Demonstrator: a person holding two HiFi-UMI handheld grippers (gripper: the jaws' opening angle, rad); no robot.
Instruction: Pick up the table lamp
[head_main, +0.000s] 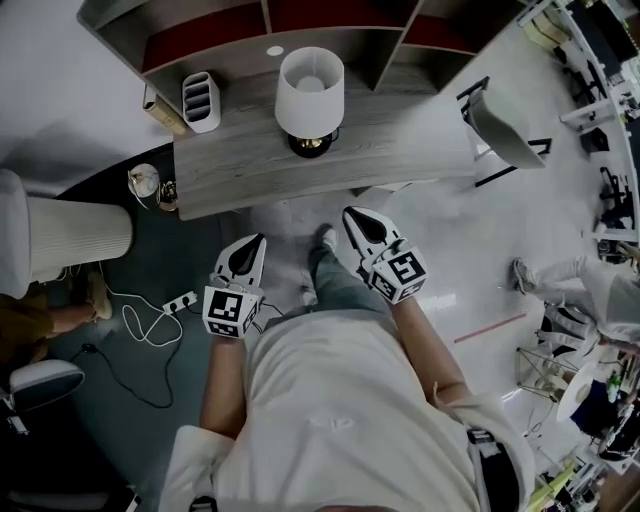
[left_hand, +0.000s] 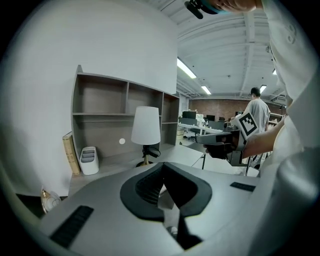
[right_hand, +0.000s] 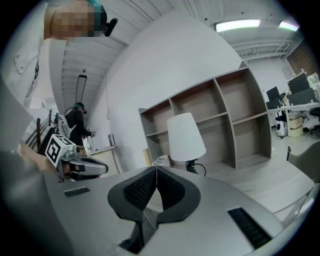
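Note:
The table lamp (head_main: 310, 95) has a white shade and a dark round base, and stands upright on the grey wooden desk (head_main: 420, 140) in front of the shelf unit. Both grippers hang short of the desk's near edge, well apart from the lamp. My left gripper (head_main: 258, 240) is shut and holds nothing. My right gripper (head_main: 352, 213) is also shut and empty, a little closer to the desk. The left gripper view has the lamp (left_hand: 146, 125) ahead beyond the closed jaw tips (left_hand: 162, 165). In the right gripper view the lamp (right_hand: 185, 136) stands ahead, above that gripper (right_hand: 156, 168).
A white slotted organiser (head_main: 201, 100) and a book (left_hand: 69, 152) stand at the desk's left end. A grey chair (head_main: 505, 130) is at the desk's right. A power strip with cables (head_main: 180, 300) lies on the floor at left. A person (left_hand: 257, 112) stands far off.

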